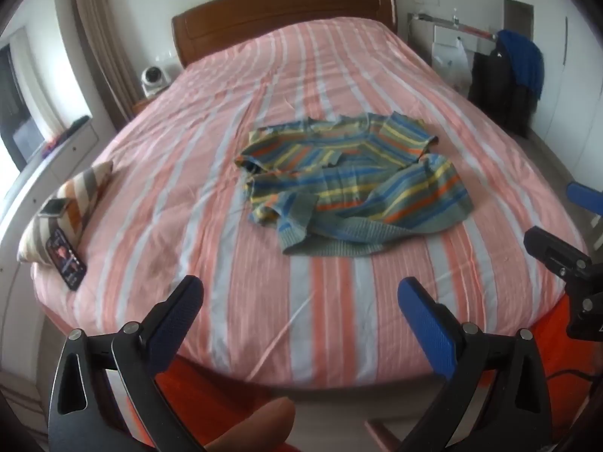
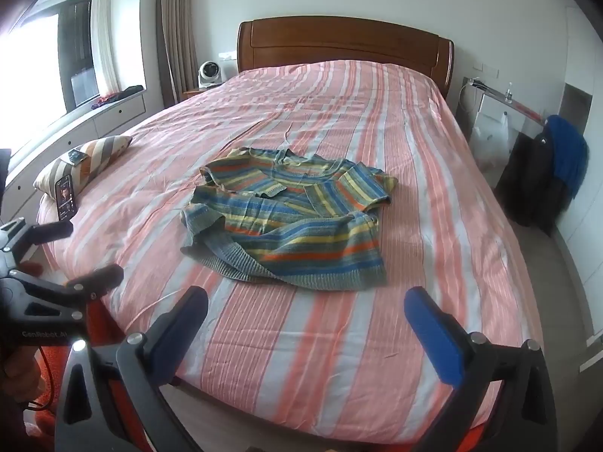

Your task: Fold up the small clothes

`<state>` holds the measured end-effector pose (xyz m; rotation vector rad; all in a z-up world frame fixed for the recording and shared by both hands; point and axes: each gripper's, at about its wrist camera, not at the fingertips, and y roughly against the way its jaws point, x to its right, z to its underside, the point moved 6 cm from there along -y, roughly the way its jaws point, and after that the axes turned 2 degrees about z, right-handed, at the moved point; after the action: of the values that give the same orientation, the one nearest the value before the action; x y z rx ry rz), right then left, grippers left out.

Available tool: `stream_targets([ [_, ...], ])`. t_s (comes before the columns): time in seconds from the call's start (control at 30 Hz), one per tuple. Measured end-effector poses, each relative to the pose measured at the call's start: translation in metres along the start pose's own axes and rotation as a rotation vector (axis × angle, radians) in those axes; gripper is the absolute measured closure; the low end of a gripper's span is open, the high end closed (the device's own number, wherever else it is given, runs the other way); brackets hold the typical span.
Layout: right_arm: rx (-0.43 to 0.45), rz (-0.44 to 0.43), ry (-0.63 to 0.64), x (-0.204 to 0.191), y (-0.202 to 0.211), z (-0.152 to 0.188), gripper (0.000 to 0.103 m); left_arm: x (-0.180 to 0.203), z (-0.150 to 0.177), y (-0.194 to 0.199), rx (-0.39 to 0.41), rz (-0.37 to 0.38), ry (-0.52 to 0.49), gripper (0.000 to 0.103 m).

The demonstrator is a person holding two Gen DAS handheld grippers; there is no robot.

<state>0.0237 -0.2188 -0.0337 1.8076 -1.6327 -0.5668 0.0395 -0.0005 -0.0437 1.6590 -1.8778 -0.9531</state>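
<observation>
A small knitted sweater with blue, yellow, orange and grey stripes lies crumpled in the middle of the bed, sleeves folded over its body. My left gripper hovers above the foot of the bed, short of the sweater, jaws wide open and empty. My right gripper hangs likewise near the bed's front edge, open, with nothing between its blue pads. The right gripper's body shows at the right edge of the left wrist view, and the left gripper sits at the left edge of the right wrist view.
The bed has a pink and white striped cover and a wooden headboard. A striped cushion with a phone leaning on it lies at the left edge. A chair draped in dark clothes stands at the right.
</observation>
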Motion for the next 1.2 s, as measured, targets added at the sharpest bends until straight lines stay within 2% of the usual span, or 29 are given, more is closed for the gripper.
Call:
stream_targets([
  [0.13,-0.008,0.0,0.005,-0.002,-0.001,0.001,0.001,0.001,-0.001,0.001,-0.005,0.017,0.007,0.0],
  [0.5,-0.019,0.002,0.005,-0.002,-0.005,0.005,0.001,0.002,-0.001,0.002,-0.014,-0.009,0.006,0.0],
  [0.93,-0.036,0.005,-0.005,-0.002,-0.01,0.011,0.001,-0.004,0.009,-0.008,-0.045,0.02,0.044,0.0],
  [1.07,-0.037,0.006,-0.004,-0.002,-0.011,0.011,0.0,-0.006,0.006,-0.007,0.005,0.002,0.034,0.0],
  [1.2,-0.046,0.002,-0.007,-0.001,-0.012,0.012,0.001,-0.006,0.008,-0.007,-0.032,-0.013,0.02,0.0],
])
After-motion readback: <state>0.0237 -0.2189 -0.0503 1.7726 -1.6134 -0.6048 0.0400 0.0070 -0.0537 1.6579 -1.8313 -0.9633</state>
